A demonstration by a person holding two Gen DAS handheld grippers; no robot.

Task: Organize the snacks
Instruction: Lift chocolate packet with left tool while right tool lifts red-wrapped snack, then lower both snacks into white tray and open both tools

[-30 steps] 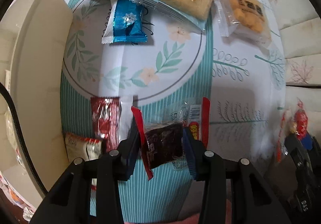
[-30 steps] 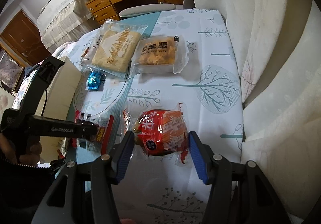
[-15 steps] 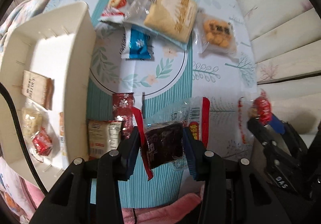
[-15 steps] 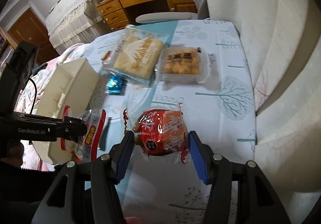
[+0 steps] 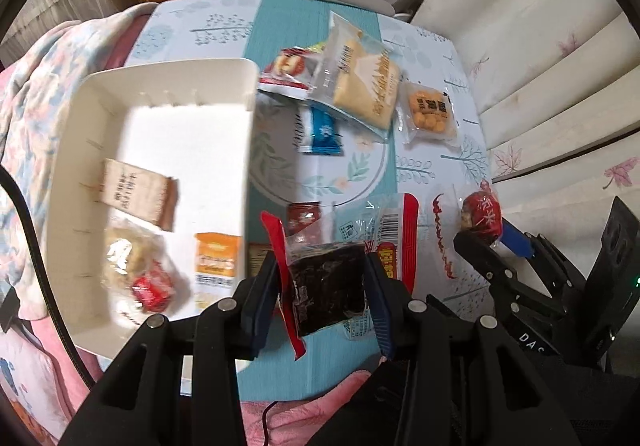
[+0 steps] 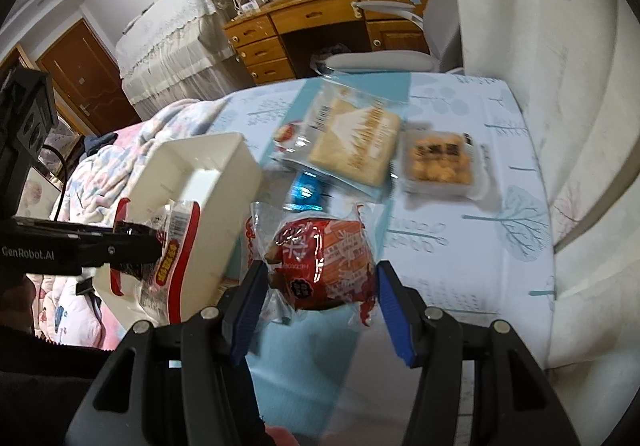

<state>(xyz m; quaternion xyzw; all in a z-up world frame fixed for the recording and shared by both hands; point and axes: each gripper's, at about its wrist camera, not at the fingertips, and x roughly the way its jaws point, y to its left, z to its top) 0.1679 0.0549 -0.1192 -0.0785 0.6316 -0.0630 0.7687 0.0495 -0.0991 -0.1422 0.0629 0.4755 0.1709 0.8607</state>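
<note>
From the left wrist view, the left gripper (image 5: 322, 288) has its jaws clamped on a clear, red-edged packet of dark dried fruit (image 5: 326, 286), held in the air over the near edge of the patterned teal-and-white cloth-covered surface (image 5: 276, 370), just right of the white rectangular plastic bin (image 5: 168, 74). To do this step well, I judge the packet should be carried left over the bin's wall and let go low, above the bare floor at the bin's far end. The bin already holds a tan printed wafer packet (image 5: 136, 192), a pale crumbly snack with a red label (image 5: 138, 270) and an orange-and-white sachet (image 5: 216, 266). From the right wrist view, the right gripper (image 6: 318, 304) has its jaws closed on a red-printed wrapped bun (image 6: 324, 262), held up just right of the bin (image 6: 200, 166); it looks next for the same drop, and should wait clear of the left gripper (image 6: 132, 246).
</note>
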